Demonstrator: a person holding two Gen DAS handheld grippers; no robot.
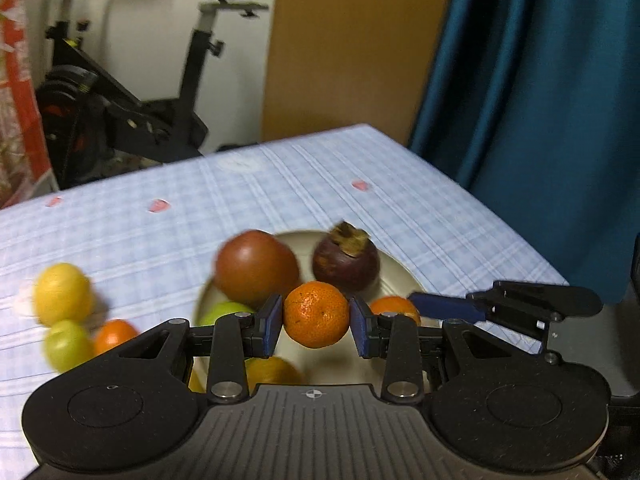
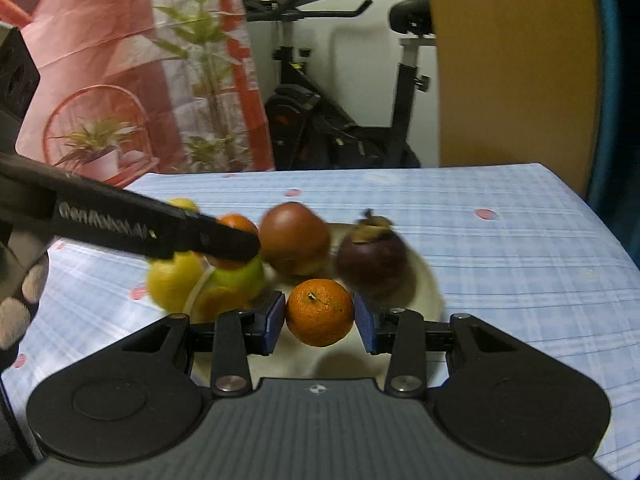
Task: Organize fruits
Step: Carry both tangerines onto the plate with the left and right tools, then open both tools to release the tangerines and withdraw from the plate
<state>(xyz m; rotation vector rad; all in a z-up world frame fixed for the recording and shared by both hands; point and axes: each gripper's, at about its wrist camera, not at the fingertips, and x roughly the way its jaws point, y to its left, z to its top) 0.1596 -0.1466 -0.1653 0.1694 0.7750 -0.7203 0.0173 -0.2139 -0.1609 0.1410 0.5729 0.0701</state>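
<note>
My left gripper is shut on a small orange mandarin and holds it just above a cream plate. My right gripper is shut on a second mandarin over the same plate. On the plate lie a reddish-brown round fruit, a dark purple mangosteen and a green fruit. The right gripper's fingers show at the right of the left wrist view; the left gripper's fingers cross the right wrist view.
Left of the plate on the blue checked tablecloth lie a yellow lemon, a green fruit and an orange one. An exercise bike stands beyond the table's far edge, a blue curtain at the right.
</note>
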